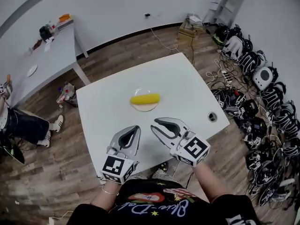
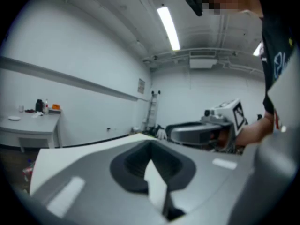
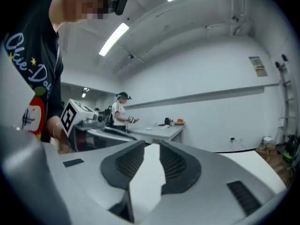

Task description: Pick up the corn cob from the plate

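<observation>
A yellow corn cob [image 1: 145,99] lies across a small clear plate [image 1: 144,107] in the middle of the white table [image 1: 108,111]. Both grippers hover over the table's near edge, short of the plate and apart from it. My left gripper [image 1: 136,128] [image 2: 150,146] has its tips together, with nothing in it. My right gripper [image 1: 154,124] [image 3: 152,146] shows a narrow slit between its jaws, also with nothing in it. Each gripper view shows the other gripper beside it and the table's surface. Neither gripper view shows the corn or the plate.
A small round dark thing [image 1: 212,116] sits near the table's right edge. Helmets and cables [image 1: 262,102] pile up on the floor at right. A grey side table [image 1: 47,55] with clutter stands at back left, a seated person [image 1: 23,125] beside it. A box [image 1: 190,29] and a ladder [image 1: 229,3] stand by the far wall.
</observation>
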Tool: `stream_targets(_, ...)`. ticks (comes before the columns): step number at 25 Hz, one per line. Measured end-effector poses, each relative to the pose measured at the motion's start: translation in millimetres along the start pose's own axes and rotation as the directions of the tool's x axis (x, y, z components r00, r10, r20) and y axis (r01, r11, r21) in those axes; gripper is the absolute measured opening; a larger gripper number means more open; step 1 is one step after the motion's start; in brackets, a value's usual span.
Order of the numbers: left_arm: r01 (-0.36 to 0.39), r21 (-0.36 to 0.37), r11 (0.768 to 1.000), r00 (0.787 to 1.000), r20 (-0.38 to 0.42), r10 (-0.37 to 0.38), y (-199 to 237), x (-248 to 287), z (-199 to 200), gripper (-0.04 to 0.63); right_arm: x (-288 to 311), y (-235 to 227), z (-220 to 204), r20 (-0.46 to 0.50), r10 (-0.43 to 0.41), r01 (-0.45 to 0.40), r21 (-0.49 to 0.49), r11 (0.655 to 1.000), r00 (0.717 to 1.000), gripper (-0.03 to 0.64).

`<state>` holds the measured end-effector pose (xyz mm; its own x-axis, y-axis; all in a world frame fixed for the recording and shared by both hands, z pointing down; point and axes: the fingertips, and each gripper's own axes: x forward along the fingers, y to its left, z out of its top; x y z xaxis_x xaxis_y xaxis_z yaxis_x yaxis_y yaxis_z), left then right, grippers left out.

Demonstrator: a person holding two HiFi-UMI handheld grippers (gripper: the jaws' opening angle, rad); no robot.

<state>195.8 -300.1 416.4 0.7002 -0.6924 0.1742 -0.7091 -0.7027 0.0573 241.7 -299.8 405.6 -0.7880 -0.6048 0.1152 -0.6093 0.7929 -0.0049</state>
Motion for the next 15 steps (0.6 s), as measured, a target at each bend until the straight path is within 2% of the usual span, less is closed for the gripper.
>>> stream_targets(2, -0.059, 0.017, 0.998, 0.998, -0.026, 0.059, 11, 2, -4, -0.009, 17, -34, -23, -0.146, 0.057, -0.074, -0.111, 0.991, 0.988, 0.177)
stream_targets(5, -0.153, 0.003, 0.988, 0.987, -0.055, 0.153, 37, -3, -8, -0.009, 56, -81, -54, -0.364, 0.078, -0.189, -0.28, 0.941, 0.928, 0.2)
stream_targets(7, -0.193, -0.023, 0.981, 0.98, -0.06, 0.191, 52, -6, -9, -0.009, 83, -102, -74, -0.483, 0.086, -0.271, -0.327, 0.905, 0.871, 0.223)
stream_targets(9, -0.227, -0.048, 0.973, 0.973, -0.056, 0.225, 64, -7, -7, -0.009, 109, -115, -91, -0.562, 0.113, -0.342, -0.321, 0.883, 0.819, 0.239)
stream_targets(12, -0.267, -0.082, 0.96, 0.963, -0.048, 0.264, 75, -11, -7, -0.009, 140, -124, -120, -0.644, 0.18, -0.415, -0.233, 0.879, 0.743, 0.245)
stream_targets(15, -0.314, -0.087, 0.945, 0.949, -0.046, 0.311, 83, -20, -11, -0.009, 157, -129, -152, -0.735, 0.224, -0.474, -0.147, 0.868, 0.639, 0.247)
